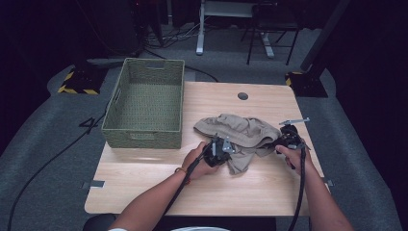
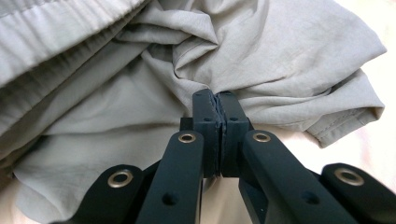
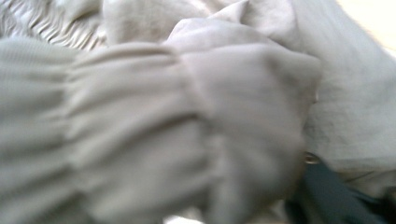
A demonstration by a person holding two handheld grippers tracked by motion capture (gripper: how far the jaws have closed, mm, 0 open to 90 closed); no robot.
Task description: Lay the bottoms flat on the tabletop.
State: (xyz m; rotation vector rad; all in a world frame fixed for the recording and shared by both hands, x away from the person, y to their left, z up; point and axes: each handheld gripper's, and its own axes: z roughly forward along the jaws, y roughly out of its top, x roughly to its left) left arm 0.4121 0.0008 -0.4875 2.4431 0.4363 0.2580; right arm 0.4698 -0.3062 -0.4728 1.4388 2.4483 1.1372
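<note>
A crumpled beige garment (image 1: 239,134) lies near the table's (image 1: 159,192) right edge, long axis running left-right. Left gripper (image 2: 218,105) pinches a fold; right gripper's (image 1: 287,139) jaws are cloth-covered, state unclear.

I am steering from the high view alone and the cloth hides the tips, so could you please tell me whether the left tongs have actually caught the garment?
Observer: Yes. In the left gripper view the left tongs are shut on a pinched fold of the beige garment.
Operator: Thank you. Which part of it is caught?
Observer: A crumpled fold beside a stitched hem that lies on the table.
Operator: And what is in front of the right tongs?
Observer: A gathered, elastic-looking band of the garment lies draped close across the right gripper view; whether it is gripped, I cannot tell.
</note>
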